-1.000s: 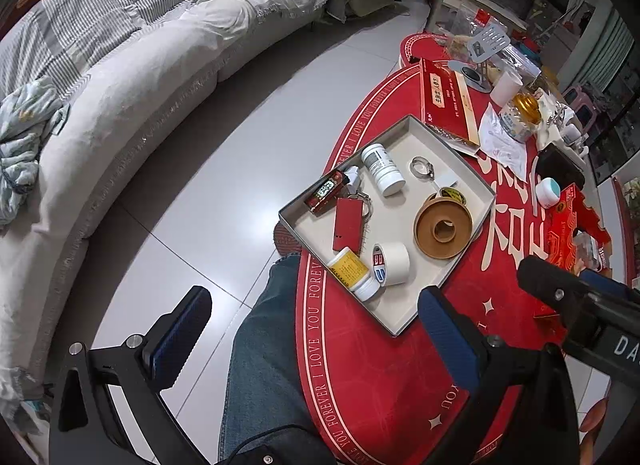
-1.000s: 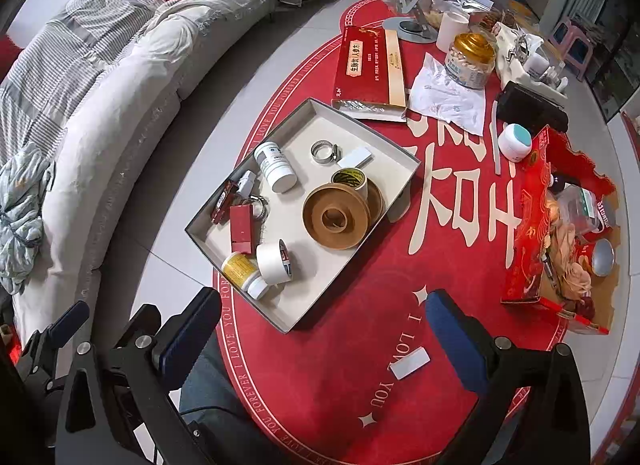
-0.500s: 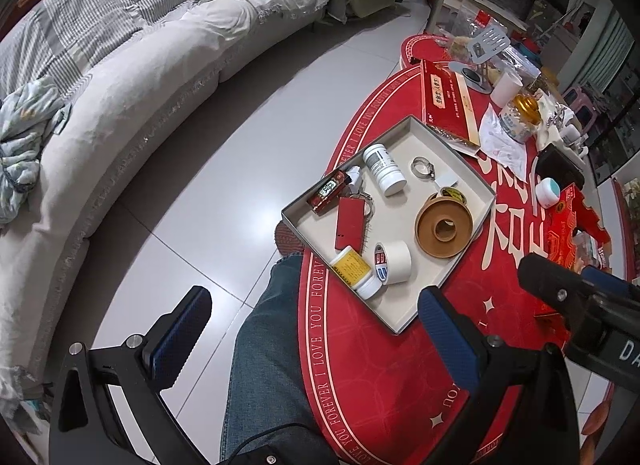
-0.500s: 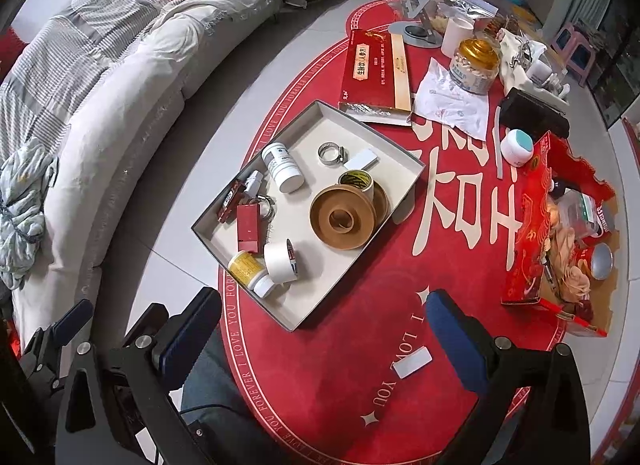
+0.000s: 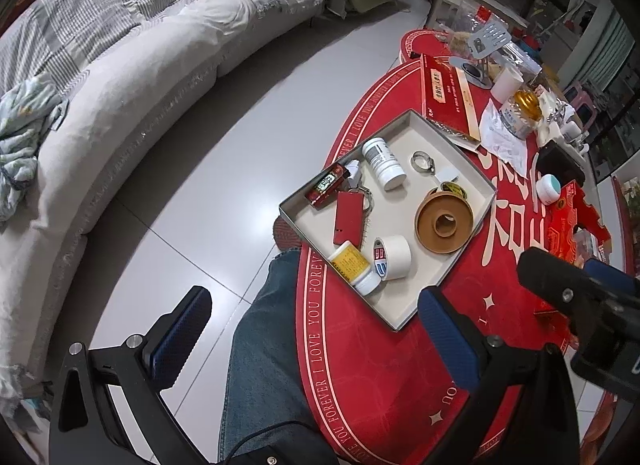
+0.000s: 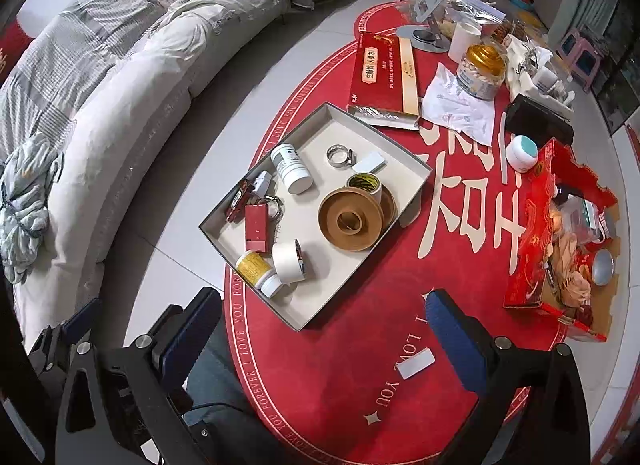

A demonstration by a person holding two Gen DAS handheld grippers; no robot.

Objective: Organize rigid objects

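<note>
1. At the lower left of the left wrist view, the left gripper [image 5: 312, 329] is seen with its fingers spread wide apart and nothing between them, held above a denim-clad leg [image 5: 264, 349].
2. At the centre of both views, a shallow grey tray [image 6: 420, 169] is set on the red surface [image 6: 360, 365], overhanging its edge.
3. Inside the tray, from left to right, a red case [image 6: 256, 227], a yellow-labelled bottle [image 6: 256, 271], a white tape roll [image 6: 289, 262], a white bottle [image 6: 291, 169], a metal clamp ring [image 6: 339, 156] and a large brown tape roll [image 6: 350, 220] are seen.
4. A small white tag [image 6: 416, 363] is seen on the surface at the lower centre, outside the tray.
5. The right gripper [image 6: 324, 325] is held open and empty above the surface's near edge.
6. A red box [image 6: 532, 277] of clutter is seen at the right.
</note>
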